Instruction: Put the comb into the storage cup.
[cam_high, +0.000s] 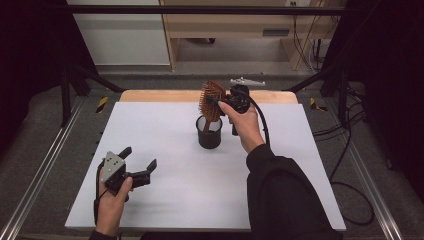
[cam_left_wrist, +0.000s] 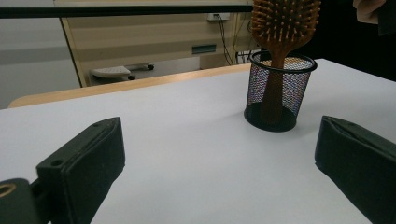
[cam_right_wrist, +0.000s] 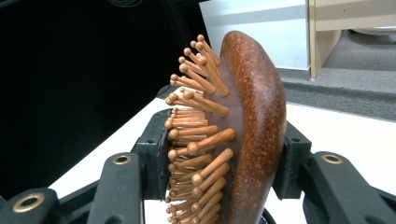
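A wooden paddle hairbrush (cam_high: 210, 93) stands handle-down in a black mesh cup (cam_high: 209, 134) at the far middle of the white table. My right gripper (cam_high: 214, 102) is shut on the brush head from the right. In the right gripper view the jaws of my right gripper (cam_right_wrist: 224, 158) press on the hairbrush (cam_right_wrist: 254, 116), one on the bristle side and one on the smooth back. My left gripper (cam_high: 139, 157) rests near the front left of the table, open and holding nothing. In the left gripper view, the gap of the left gripper (cam_left_wrist: 219, 140) faces the mesh cup (cam_left_wrist: 279, 91) and the hairbrush (cam_left_wrist: 285, 23).
The white tabletop (cam_high: 165, 125) has a wooden strip (cam_high: 160, 96) along its far edge. Metal rails run down both sides of the table. Cabinets and cables stand on the floor behind. The right gripper's cable (cam_high: 261, 117) loops over the person's hand.
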